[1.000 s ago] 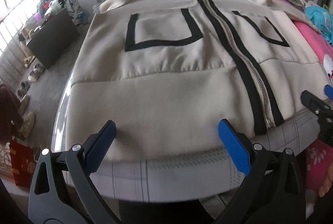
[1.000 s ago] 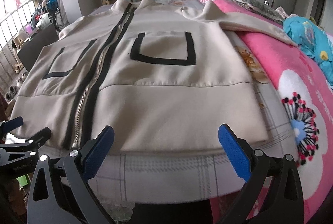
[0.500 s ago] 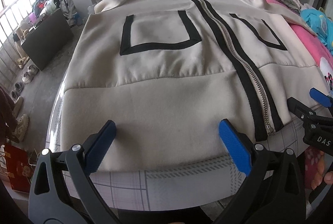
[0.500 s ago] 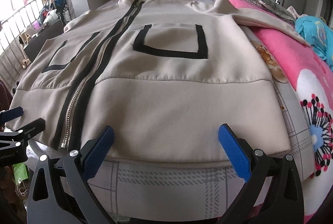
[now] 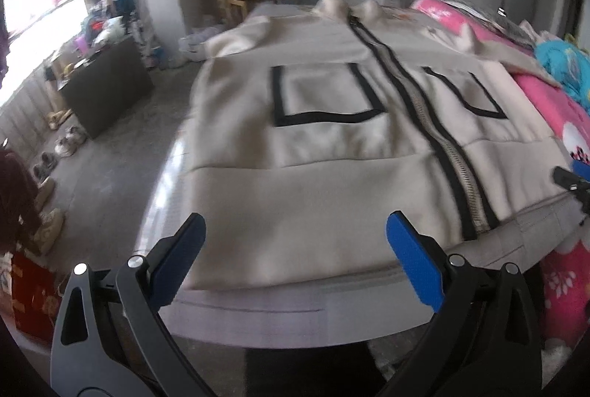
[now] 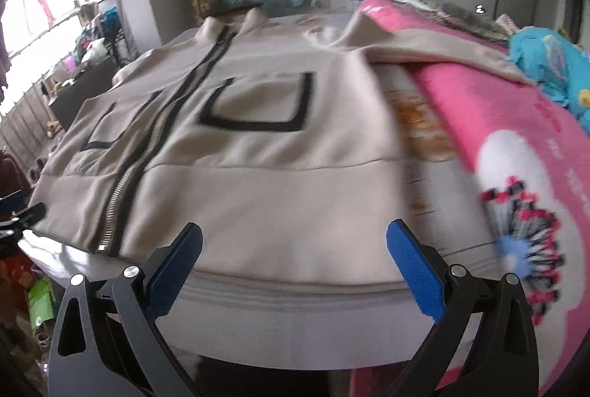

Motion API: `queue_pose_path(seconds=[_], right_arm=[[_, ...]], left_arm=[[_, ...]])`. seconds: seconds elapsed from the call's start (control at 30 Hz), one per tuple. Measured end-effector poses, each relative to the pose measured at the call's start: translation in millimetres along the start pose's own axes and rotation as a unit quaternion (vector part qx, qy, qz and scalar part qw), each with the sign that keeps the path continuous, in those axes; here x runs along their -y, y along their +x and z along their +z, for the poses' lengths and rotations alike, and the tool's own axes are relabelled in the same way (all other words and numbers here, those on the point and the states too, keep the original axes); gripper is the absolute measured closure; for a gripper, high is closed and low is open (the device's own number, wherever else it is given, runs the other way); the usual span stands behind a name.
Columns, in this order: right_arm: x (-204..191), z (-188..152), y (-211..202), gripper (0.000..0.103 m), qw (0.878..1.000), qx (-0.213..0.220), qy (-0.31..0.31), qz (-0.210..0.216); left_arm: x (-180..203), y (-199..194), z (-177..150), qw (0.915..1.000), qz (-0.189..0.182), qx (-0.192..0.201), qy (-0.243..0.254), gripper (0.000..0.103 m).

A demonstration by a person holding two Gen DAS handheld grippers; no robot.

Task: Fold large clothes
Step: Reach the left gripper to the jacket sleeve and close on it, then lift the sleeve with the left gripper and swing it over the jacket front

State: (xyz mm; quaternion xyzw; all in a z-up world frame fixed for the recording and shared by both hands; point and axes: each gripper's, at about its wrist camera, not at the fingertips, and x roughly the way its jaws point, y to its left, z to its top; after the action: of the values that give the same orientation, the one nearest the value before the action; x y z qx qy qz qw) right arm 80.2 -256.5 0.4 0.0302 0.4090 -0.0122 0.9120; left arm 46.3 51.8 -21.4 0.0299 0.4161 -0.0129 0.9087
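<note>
Your left tongs [image 5: 295, 257] and right tongs [image 6: 295, 257] both gape wide and hold nothing, poised just short of the hem at 6 o'clock. The beige jacket [image 5: 332, 153] lies flat, zipped, front up on the bed [image 6: 295, 316], collar toward 12 o'clock. Since a second ago both tongs have pulled back and tilted up, showing more room. Judged from that, no fold has started; the hem still awaits your grasp.
</note>
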Motion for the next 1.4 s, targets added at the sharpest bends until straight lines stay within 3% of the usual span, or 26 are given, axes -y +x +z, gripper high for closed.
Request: queue_pose_path(seconds=[0.03,0.1,0.2,0.47,0.93,1.03,1.1,1.17,1.4], right_arm=[[6,1,-1,0.005,1.000,0.000,0.001,-0.005],[18,2,0,0.007,1.000,-0.004,0.003,-0.020],[33,2,8,0.012,0.999,-0.019,0.010,-0.038],[43,-2,17,0.024,0.998,-0.037,0.019,-0.052],[45,3,26,0.068,0.996,-0.059,0.043,-0.046],[39,4,30,0.080,0.996,-0.062,0.037,-0.043],[33,5,30,0.090,0.997,-0.061,0.026,-0.047],[30,7,28,0.093,0.996,-0.061,0.025,-0.054],[23,14,-2,0.096,0.996,-0.038,0.017,-0.073]], left_arm=[[-8,-1,-1,0.9999,0.006,0.000,-0.009,0.009],[-20,0,-4,0.9996,0.015,-0.005,-0.024,0.021],[-38,7,-6,0.9984,0.013,-0.019,-0.052,0.032],[-60,26,-9,0.9946,-0.003,-0.038,-0.096,0.046],[-52,34,-6,0.9957,0.014,-0.032,-0.086,0.061],[-51,35,-4,0.9956,0.018,-0.030,-0.087,0.069],[-50,35,-3,0.9959,0.018,-0.027,-0.084,0.084],[-47,34,-1,0.9967,0.020,-0.024,-0.076,0.092],[-43,0,6,0.9988,0.013,0.009,-0.047,0.095]])
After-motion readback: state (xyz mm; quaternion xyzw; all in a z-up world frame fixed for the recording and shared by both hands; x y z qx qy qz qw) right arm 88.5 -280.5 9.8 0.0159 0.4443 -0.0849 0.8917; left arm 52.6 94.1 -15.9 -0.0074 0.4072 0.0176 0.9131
